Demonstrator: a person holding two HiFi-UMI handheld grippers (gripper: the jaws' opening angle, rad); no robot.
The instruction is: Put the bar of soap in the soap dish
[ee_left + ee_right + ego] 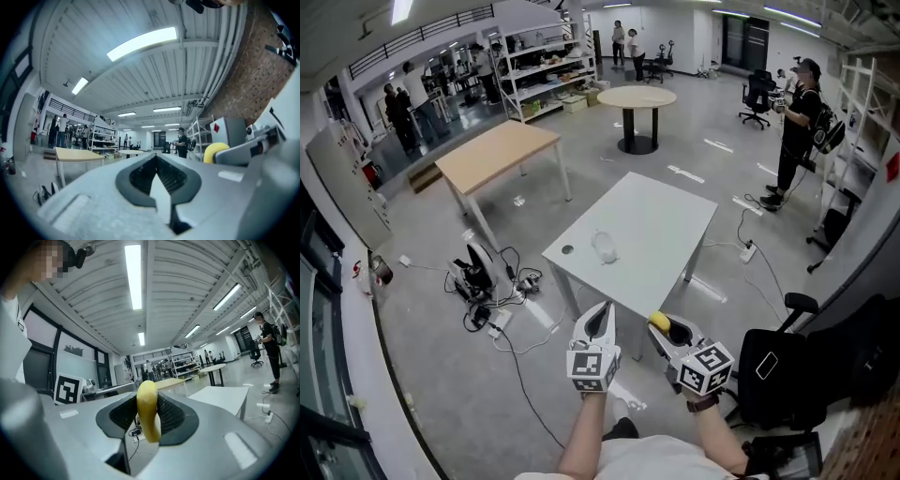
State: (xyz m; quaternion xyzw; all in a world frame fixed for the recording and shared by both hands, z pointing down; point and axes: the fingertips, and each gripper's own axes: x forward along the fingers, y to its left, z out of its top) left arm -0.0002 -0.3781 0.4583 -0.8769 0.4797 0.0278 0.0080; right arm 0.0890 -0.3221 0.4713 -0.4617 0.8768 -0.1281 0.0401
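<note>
Soap stands upright, clamped in my right gripper, held level so it cannot slip. My left gripper is closed and empty, spare for now; the dish waits on the table well ahead.

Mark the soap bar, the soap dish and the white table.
soap bar (147,411): right gripper view, middle of the yellow bar.
soap dish (605,247): head view, its clear body.
white table (661,220): head view, bare part of the top.
</note>
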